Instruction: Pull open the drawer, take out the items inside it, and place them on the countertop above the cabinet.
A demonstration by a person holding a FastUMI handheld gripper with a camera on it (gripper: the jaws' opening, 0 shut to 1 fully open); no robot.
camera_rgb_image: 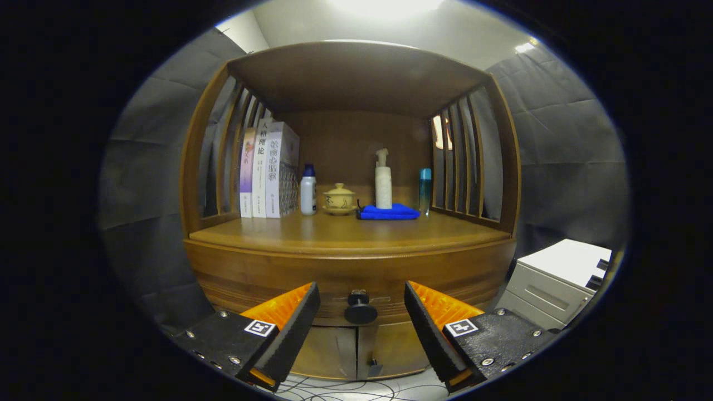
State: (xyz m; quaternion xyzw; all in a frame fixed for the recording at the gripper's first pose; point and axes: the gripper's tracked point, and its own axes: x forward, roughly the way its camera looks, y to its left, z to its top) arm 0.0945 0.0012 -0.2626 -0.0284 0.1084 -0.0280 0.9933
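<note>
The drawer knob (pixel 360 309) sits centred on the closed drawer front (pixel 356 273), just below the countertop (pixel 345 234), which already carries books, bottles and a blue cloth. The gripper (pixel 361 303) is spread wide — knob between the fingers, neither touching. Advance squarely, clamp behind the knob head, then pull straight back. The gripper is held level, facing the cabinet.

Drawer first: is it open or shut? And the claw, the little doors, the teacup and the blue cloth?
Drawer: shut, nothing taken out yet.
Drawer knob: between the open fingers, not gripped.
Gripper: open, a finger on each side of the knob.
Cabinet doors: shut.
Lidded cup: lid on, upright on the countertop.
Blue cloth: folded, lying flat.
Pump bottle: upright.
Books: standing upright.
</note>
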